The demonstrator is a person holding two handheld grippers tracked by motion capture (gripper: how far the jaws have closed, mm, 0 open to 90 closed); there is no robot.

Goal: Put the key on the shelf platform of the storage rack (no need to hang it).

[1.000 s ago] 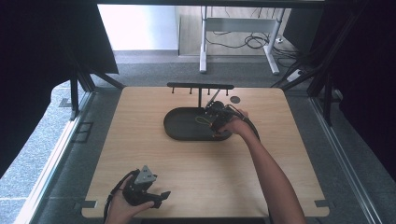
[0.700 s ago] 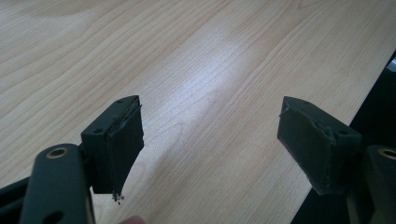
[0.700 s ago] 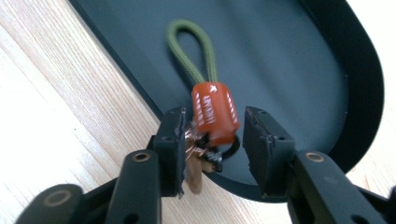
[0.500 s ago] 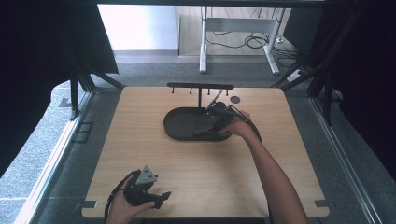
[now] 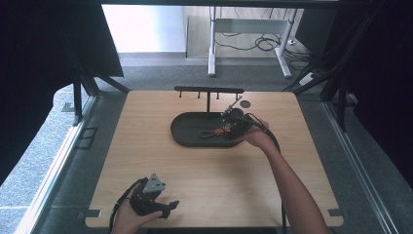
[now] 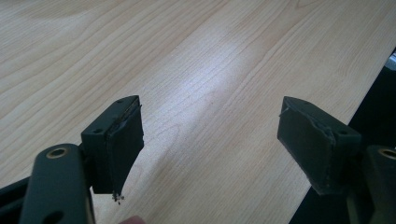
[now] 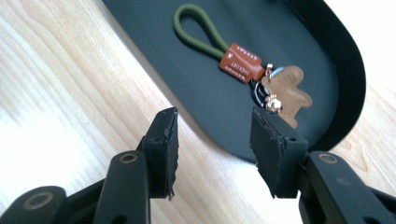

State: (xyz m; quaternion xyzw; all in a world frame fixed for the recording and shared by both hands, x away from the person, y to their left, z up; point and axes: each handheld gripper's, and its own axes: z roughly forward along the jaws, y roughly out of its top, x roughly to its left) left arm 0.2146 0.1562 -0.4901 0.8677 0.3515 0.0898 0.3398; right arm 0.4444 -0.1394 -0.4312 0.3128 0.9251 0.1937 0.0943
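A keychain (image 7: 240,63) with a green cord loop, a brown leather tag and a brown figure charm lies in the right half of a black oval tray (image 7: 345,56). In the high view the keychain (image 5: 212,132) rests on the tray (image 5: 178,131) just left of my right gripper (image 5: 231,128). The right gripper (image 7: 214,130) hovers over the tray's near rim; its jaws have just been opening and nothing is between them. My left gripper (image 5: 168,207) sits at the table's front left, and its jaws (image 6: 210,135) stand wide open over bare wood.
A black T-shaped rack with several hooks (image 5: 209,90) stands behind the tray. A small dark disc (image 5: 245,104) lies at the back right. The wooden table (image 5: 146,161) has its front edge right beside the left gripper.
The right gripper's jaws have opened and the hand has drawn back slightly to the right, away from the keychain, which stays in the tray. The left gripper has not moved.
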